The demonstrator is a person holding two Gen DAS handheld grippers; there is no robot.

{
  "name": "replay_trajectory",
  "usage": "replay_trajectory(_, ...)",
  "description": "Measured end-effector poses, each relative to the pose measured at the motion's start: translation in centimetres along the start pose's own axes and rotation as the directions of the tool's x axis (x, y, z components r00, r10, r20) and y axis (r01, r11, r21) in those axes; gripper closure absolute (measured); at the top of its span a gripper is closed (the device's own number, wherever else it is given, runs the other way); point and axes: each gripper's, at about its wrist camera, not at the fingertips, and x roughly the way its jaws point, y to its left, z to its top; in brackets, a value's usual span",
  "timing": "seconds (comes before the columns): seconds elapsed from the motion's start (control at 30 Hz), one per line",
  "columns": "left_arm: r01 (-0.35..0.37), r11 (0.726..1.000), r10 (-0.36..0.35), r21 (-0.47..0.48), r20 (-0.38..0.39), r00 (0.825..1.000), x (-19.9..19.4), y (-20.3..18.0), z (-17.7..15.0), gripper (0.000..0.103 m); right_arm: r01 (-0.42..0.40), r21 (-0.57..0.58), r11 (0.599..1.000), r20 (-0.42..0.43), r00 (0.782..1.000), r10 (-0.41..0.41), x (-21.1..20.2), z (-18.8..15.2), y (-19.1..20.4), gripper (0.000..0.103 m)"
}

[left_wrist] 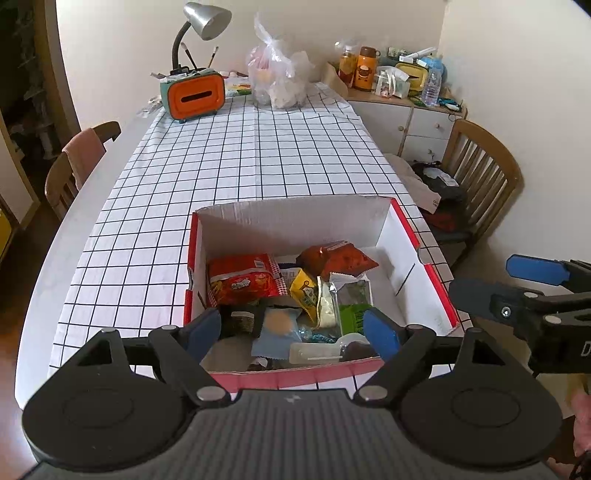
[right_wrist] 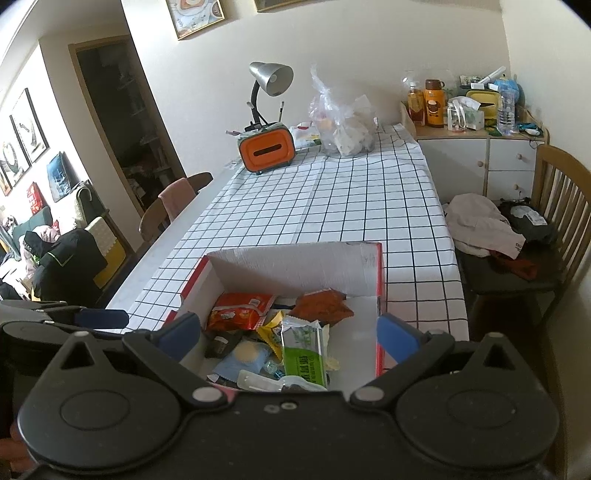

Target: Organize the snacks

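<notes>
A red-and-white cardboard box (left_wrist: pixel 406 236) (right_wrist: pixel 280 264) sits on the near end of a grid-patterned tablecloth (left_wrist: pixel 251 155). It holds several snack packets: a red bag (left_wrist: pixel 242 282) (right_wrist: pixel 240 314), an orange-red bag (left_wrist: pixel 338 258) (right_wrist: pixel 323 306), a yellow packet (left_wrist: pixel 304 291), a green packet (right_wrist: pixel 304 358) and a light blue biscuit packet (left_wrist: pixel 275 330) (right_wrist: pixel 242 356). My left gripper (left_wrist: pixel 291 334) is open and empty just above the box's near edge. My right gripper (right_wrist: pixel 288 336) is open and empty above the box's near side; it also shows at the right edge of the left wrist view (left_wrist: pixel 532 280).
At the table's far end stand an orange tissue box (left_wrist: pixel 194 96) (right_wrist: pixel 266 149), a silver desk lamp (left_wrist: pixel 205 18) and a clear plastic bag (left_wrist: pixel 279 74) (right_wrist: pixel 343 125). Wooden chairs stand at the left (left_wrist: pixel 79 162) and right (right_wrist: pixel 554 229). A cabinet with bottles (left_wrist: pixel 413 118) is at the back right.
</notes>
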Motion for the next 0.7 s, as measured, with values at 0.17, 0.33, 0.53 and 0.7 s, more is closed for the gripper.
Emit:
replay_trajectory(0.17, 0.013, 1.0, -0.012, 0.0, -0.029, 1.0, 0.6, -0.2, 0.0, 0.018, -0.001, 0.005, 1.0, -0.003, 1.0, 0.001, 0.0, 0.0, -0.2, 0.001)
replay_trajectory(0.33, 0.019, 1.0, -0.02, -0.006, -0.055, 0.998, 1.2, -0.2, 0.0, 0.018, 0.006, 0.017, 1.0, -0.009, 1.0, -0.006, 0.1, -0.2, -0.6, 0.001)
replay_trajectory(0.53, 0.036, 0.999, -0.036, 0.009, -0.063, 0.997, 1.8, -0.4, 0.2, 0.018, 0.023, 0.034, 0.999, -0.014, 1.0, -0.023, 0.3, -0.3, -0.9, 0.001)
replay_trajectory(0.7, 0.056, 0.998, -0.055, 0.023, -0.058, 0.997, 2.1, -0.1, 0.7, 0.018, 0.046, 0.049, 0.998, -0.015, 0.999, -0.045, 0.6, -0.2, -0.7, 0.001)
